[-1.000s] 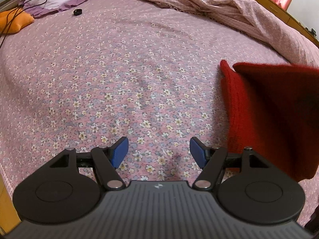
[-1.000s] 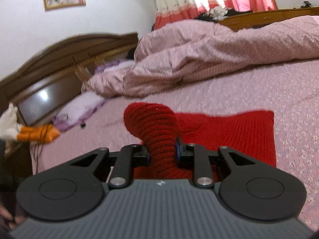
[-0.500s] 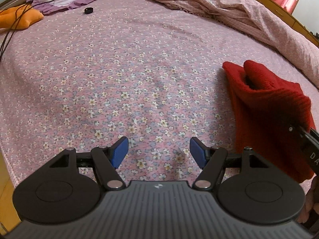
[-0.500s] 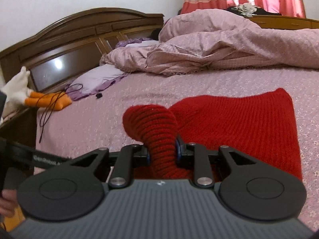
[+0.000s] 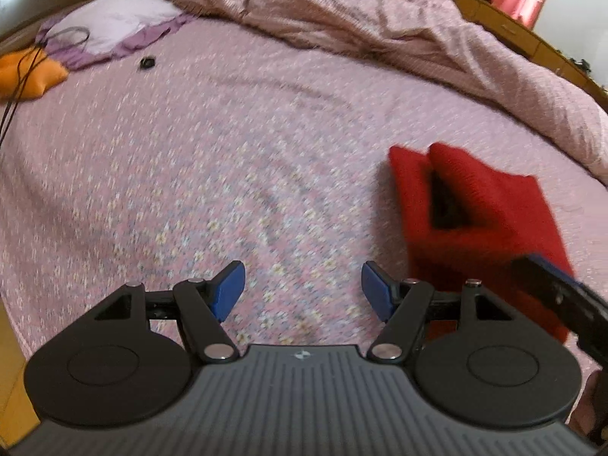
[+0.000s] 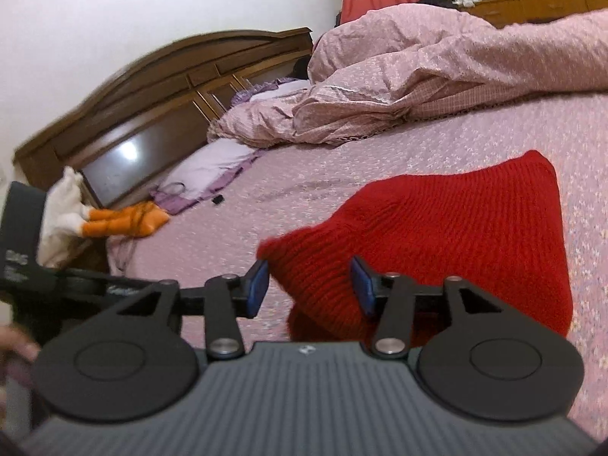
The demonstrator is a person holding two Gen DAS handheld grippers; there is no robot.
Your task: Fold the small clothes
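Floral pink bedsheet (image 5: 235,159), left wrist view: left gripper (image 5: 302,288) spread wide with nothing between its pads, hovering over bare sheet; red knit garment (image 5: 478,212) lying to its right, one flap doubled over, a dark hollow under the fold, edges blurred. Right wrist view: right gripper (image 6: 308,285) opening, the folded corner of the garment between its pads but apparently no longer pinched. First fold seemingly laid; further folds and flattening outstanding.
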